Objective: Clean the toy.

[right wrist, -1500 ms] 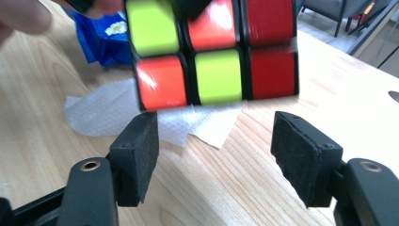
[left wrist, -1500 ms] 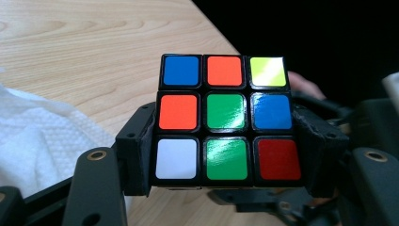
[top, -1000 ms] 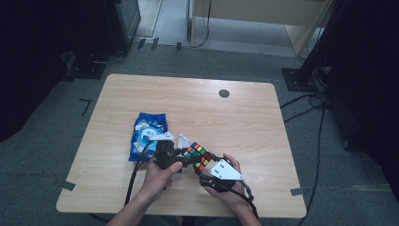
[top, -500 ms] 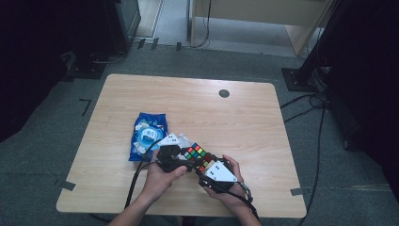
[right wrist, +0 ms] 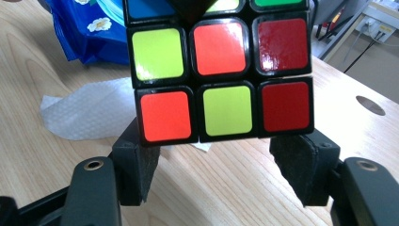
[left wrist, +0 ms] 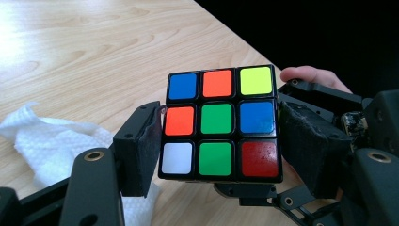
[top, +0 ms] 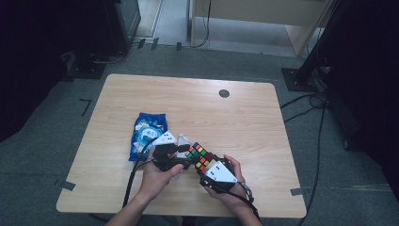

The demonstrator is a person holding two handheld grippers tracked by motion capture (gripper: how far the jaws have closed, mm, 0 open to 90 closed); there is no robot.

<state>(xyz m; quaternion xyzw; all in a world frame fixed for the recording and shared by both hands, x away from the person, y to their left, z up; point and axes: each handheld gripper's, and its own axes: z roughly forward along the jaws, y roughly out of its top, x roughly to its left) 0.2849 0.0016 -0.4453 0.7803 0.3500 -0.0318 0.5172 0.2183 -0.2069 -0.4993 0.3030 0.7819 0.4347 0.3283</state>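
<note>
still cube (top: 199, 156) between both grippers, barely moved

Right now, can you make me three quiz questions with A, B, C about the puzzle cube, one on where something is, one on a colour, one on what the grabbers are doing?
1. Where does the blue packet lie?
A. Left of the puzzle cube on the table
B. On top of the cube
C. On the floor

2. In the left gripper view, what colour is the middle square of the cube face?
A. White
B. Green
C. Yellow

3. How does the left gripper stand to the cube?
A. Far away from it
B. Shut tight on nothing
C. One jaw on each side of it

Answers:
1 A: the high view shows the packet on the wood, left of the cube.
2 B: the centre square is green.
3 C: the black pads flank the cube's two sides.
</note>
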